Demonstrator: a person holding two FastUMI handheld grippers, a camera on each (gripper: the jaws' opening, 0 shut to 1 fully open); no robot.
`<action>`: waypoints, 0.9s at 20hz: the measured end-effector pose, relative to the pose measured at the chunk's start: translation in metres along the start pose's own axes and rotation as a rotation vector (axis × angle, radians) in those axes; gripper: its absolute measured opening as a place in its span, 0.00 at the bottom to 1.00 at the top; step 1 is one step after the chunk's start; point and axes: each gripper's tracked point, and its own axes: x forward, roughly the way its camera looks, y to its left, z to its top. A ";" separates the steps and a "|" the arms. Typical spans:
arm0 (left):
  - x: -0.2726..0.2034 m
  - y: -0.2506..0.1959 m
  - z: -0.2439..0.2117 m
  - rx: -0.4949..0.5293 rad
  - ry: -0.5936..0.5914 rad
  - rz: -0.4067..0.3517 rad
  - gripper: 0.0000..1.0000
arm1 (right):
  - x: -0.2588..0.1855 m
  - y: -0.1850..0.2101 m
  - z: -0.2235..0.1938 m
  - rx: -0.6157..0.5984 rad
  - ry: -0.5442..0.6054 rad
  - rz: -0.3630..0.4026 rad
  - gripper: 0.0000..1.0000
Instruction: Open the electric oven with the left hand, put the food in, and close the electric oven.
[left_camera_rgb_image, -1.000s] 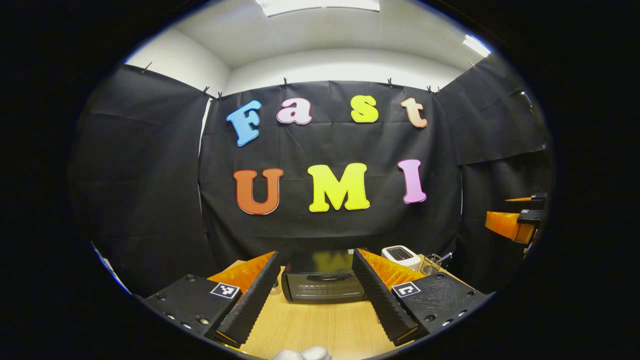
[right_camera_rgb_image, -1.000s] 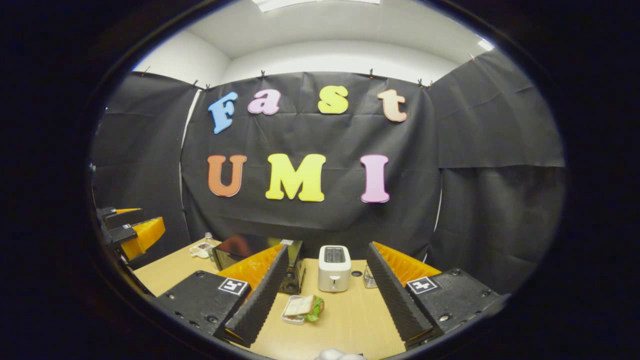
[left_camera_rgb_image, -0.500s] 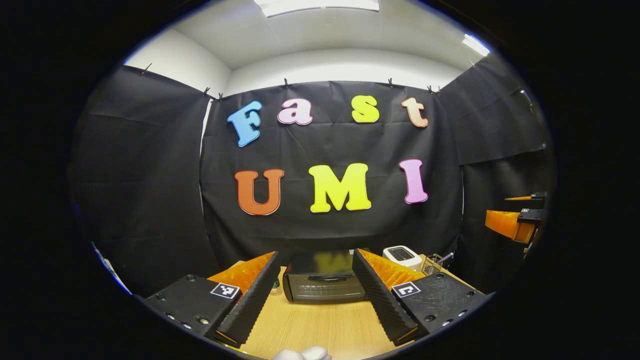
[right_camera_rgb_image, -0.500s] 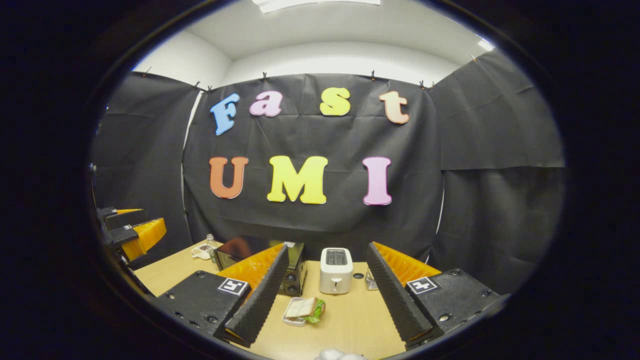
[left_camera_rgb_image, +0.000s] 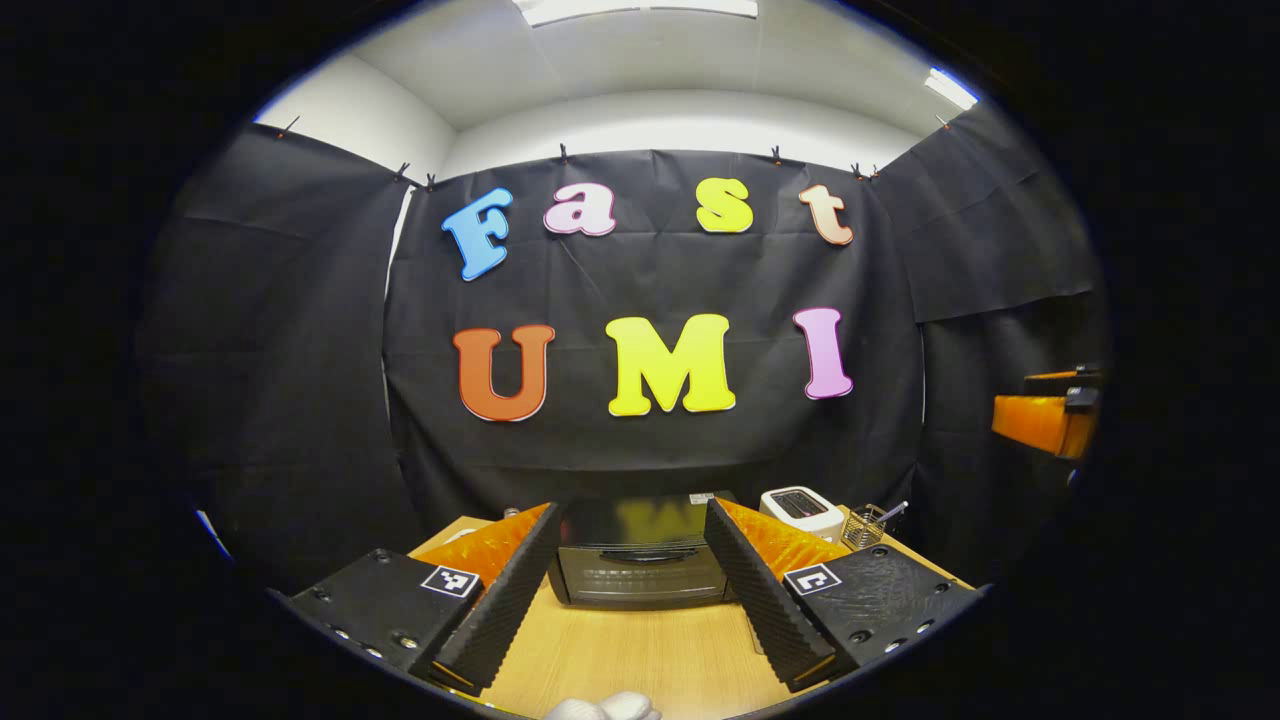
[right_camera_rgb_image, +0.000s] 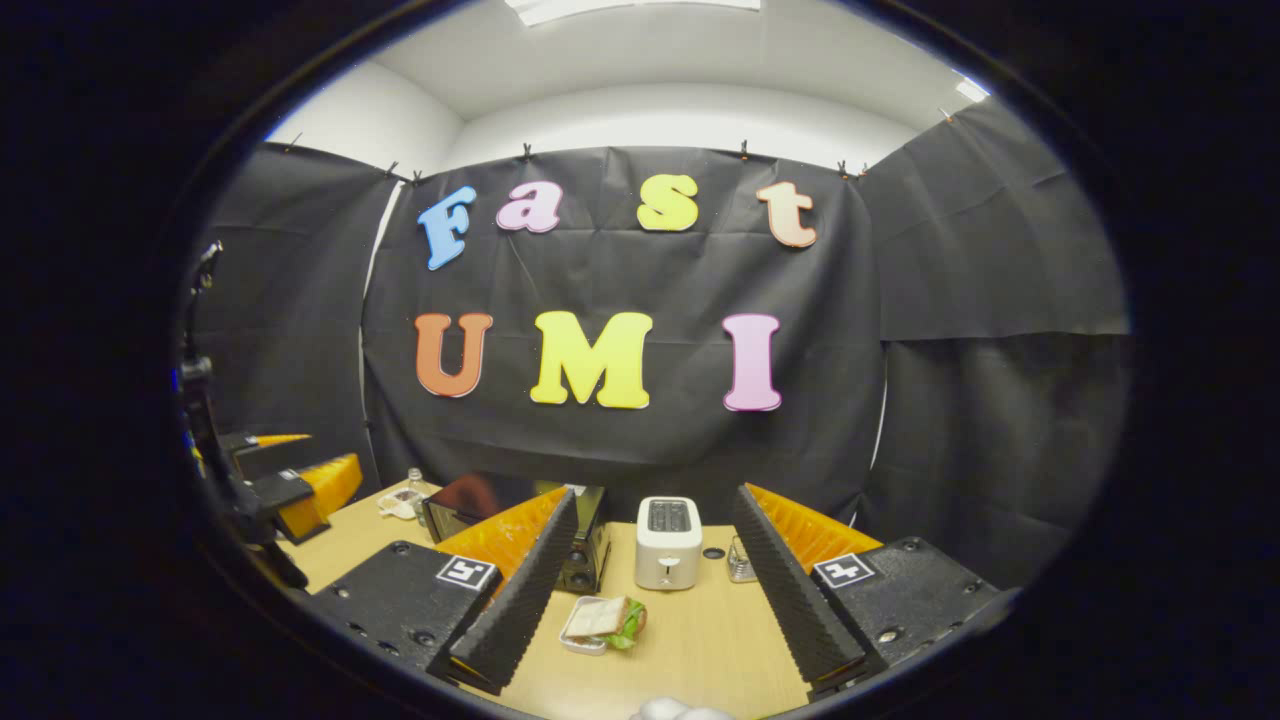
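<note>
The black electric oven (left_camera_rgb_image: 640, 565) stands at the back of the wooden table (left_camera_rgb_image: 640, 660) with its door closed, straight ahead of my left gripper (left_camera_rgb_image: 628, 550). That gripper is open and holds nothing, still short of the oven. In the right gripper view the oven (right_camera_rgb_image: 500, 500) sits left of centre, partly behind a finger. A sandwich on a small white tray (right_camera_rgb_image: 602, 621) lies on the table between and ahead of the open fingers of my right gripper (right_camera_rgb_image: 650, 545). The left gripper (right_camera_rgb_image: 300, 480) shows far left in that view, the right gripper (left_camera_rgb_image: 1045, 420) far right in the left gripper view.
A white toaster (right_camera_rgb_image: 668, 540) stands right of the oven, with a small wire basket (left_camera_rgb_image: 865, 525) beyond it. A small bottle and wrapped items (right_camera_rgb_image: 405, 495) sit left of the oven. Black cloth walls close the booth on three sides.
My left gripper has moved forward and slightly lower toward the oven, which looks a little larger. The right gripper has hardly moved.
</note>
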 end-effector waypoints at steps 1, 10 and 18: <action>0.015 -0.007 -0.009 -0.004 0.005 -0.011 0.95 | 0.001 -0.003 0.002 0.004 -0.003 -0.001 0.91; 0.170 -0.033 -0.115 0.017 0.176 -0.031 0.95 | 0.029 -0.041 -0.002 -0.064 0.031 -0.003 0.91; 0.220 -0.020 -0.187 0.017 0.314 -0.011 0.96 | 0.048 -0.053 -0.022 -0.060 0.111 -0.035 0.91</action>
